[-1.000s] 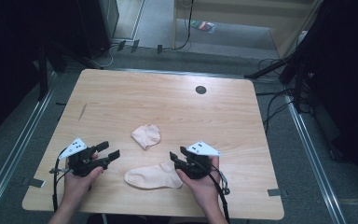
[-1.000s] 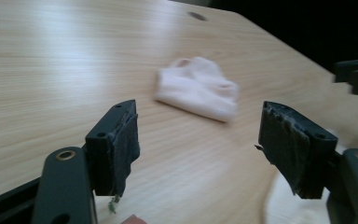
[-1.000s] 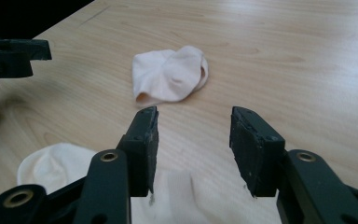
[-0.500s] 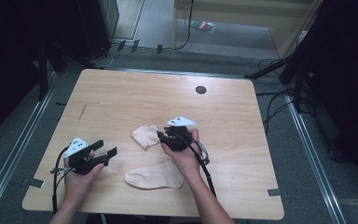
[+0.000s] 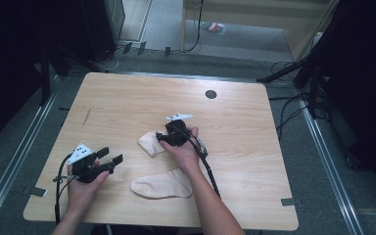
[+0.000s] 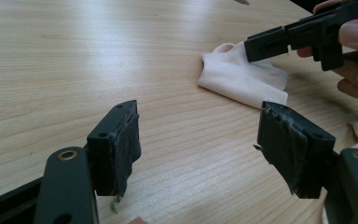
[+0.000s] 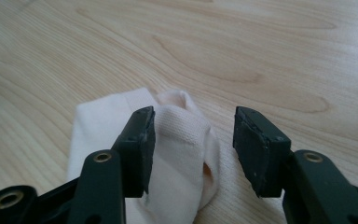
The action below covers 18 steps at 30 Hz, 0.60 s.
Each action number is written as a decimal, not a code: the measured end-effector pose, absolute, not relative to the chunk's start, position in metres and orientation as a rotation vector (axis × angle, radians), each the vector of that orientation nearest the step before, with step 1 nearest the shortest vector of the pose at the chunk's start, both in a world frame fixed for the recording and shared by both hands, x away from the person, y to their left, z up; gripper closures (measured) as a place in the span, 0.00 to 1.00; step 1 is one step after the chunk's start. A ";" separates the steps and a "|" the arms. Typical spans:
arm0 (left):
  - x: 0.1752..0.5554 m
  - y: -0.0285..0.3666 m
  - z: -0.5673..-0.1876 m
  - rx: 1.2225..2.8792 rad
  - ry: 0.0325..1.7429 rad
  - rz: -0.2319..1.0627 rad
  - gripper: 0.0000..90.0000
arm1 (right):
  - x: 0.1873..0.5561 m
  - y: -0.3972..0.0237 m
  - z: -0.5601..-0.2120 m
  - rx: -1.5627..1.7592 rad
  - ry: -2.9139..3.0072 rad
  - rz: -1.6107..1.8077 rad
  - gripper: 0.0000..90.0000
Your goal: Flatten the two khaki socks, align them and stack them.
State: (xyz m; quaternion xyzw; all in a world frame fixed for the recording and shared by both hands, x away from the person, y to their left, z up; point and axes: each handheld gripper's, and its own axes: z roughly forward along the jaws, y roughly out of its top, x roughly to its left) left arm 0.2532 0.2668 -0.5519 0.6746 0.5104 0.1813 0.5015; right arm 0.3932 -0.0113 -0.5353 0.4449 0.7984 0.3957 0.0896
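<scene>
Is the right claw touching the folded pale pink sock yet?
Cannot tell. In the right gripper view the right claw, jaws open and just widened, straddles the folded pale pink sock; one pad lies against the fabric's edge, but neither contact nor a gap shows plainly.

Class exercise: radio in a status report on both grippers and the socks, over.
Left gripper open, idle near table edge. Right gripper jaws just opened, straddling folded sock, not pinching. Flat sock lies nearer the person. Nothing in the way.
</scene>
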 end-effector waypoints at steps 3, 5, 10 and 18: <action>0.254 0.267 -0.552 1.634 1.237 0.436 0.34 | 0.389 -0.009 -0.535 1.267 2.367 1.177 0.82; 0.254 0.266 -0.552 1.637 1.236 0.434 0.34 | 0.387 -0.008 -0.532 1.234 2.362 1.201 0.92; 0.254 0.264 -0.552 1.643 1.232 0.441 0.34 | 0.379 -0.006 -0.518 1.191 2.331 1.244 0.95; 0.265 0.250 -0.546 1.676 1.239 0.406 0.30 | 0.368 0.000 -0.484 1.149 2.313 1.318 0.96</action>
